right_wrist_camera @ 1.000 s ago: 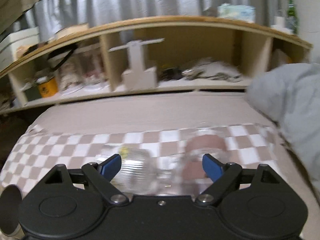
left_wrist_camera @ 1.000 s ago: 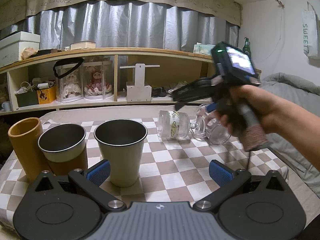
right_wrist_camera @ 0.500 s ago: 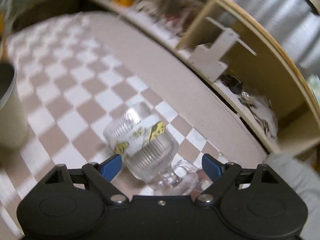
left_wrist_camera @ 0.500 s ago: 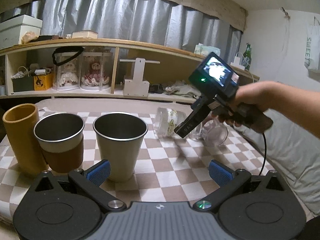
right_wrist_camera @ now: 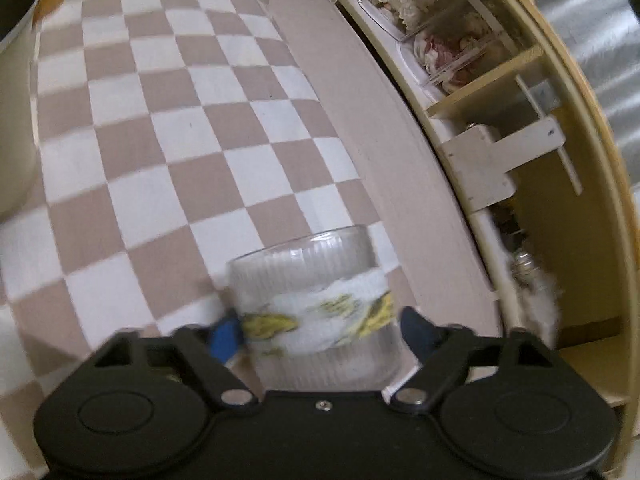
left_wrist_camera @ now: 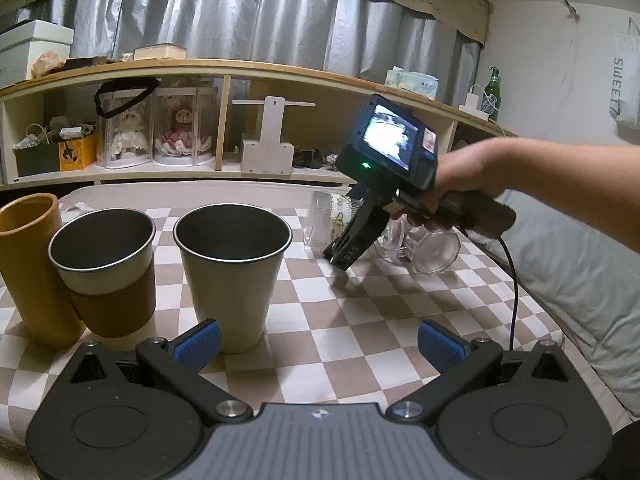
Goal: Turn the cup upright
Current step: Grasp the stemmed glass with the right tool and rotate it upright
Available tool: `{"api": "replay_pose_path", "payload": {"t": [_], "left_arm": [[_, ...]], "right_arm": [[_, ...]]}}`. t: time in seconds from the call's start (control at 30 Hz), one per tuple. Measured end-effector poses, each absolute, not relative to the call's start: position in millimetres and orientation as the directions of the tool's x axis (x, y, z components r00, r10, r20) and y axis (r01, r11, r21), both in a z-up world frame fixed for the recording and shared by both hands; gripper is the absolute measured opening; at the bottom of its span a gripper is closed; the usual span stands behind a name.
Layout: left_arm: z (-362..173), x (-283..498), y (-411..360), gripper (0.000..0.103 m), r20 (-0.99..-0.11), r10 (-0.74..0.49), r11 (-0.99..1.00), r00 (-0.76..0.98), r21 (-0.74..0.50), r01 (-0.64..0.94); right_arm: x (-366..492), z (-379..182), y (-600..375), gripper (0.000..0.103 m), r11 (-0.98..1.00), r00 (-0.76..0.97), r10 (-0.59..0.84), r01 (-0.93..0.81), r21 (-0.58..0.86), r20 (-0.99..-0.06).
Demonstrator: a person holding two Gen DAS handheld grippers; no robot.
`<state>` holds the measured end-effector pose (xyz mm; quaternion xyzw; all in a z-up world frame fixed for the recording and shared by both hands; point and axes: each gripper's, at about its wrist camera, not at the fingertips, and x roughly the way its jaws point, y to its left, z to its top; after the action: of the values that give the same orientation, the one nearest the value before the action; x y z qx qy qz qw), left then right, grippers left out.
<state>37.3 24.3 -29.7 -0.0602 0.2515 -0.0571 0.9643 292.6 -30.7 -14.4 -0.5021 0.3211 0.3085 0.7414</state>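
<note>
Ribbed glass cup (right_wrist_camera: 316, 308) lies sideways on the checkered cloth (right_wrist_camera: 168, 128), right gripper (right_wrist_camera: 320, 330) straddling it, grip unclear; left gripper (left_wrist_camera: 318, 344) spread wide.

A home bedroom: doll-filled shelf (left_wrist_camera: 224, 128), curtains (left_wrist_camera: 240, 20), bedding (left_wrist_camera: 580, 280).

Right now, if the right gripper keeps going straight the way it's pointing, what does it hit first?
The ribbed glass cup, lying on its side between the right gripper's open fingers; past it, checkered cloth.
</note>
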Motion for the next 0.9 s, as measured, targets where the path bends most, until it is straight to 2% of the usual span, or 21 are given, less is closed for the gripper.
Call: {"api": "replay_pose_path", "payload": {"t": [0.2, 0.67, 0.77, 0.9], "left_arm": [[-30, 36, 26, 0.103, -0.478, -0.13, 0.987, 0.869, -0.144, 0.069], [-25, 30, 27, 0.103, -0.459, -0.114, 0.988, 0.881, -0.149, 0.05], [-21, 30, 26, 0.103, -0.452, -0.121, 0.986, 0.884, -0.157, 0.055], [-20, 27, 27, 0.103, -0.442, -0.123, 0.986, 0.889, -0.16, 0.057]], "right_arm": [[287, -11, -39, 0.079, 0.383, 0.65, 0.169, -0.736, -0.558, -0.741], [284, 46, -82, 0.077, 0.678, 0.734, 0.206, -0.584, -0.446, -0.647], [280, 52, -83, 0.075, 0.647, 0.732, 0.196, -0.597, -0.475, -0.653], [272, 37, -59, 0.074, 0.472, 0.744, 0.094, -0.618, -0.629, -0.661]]}}
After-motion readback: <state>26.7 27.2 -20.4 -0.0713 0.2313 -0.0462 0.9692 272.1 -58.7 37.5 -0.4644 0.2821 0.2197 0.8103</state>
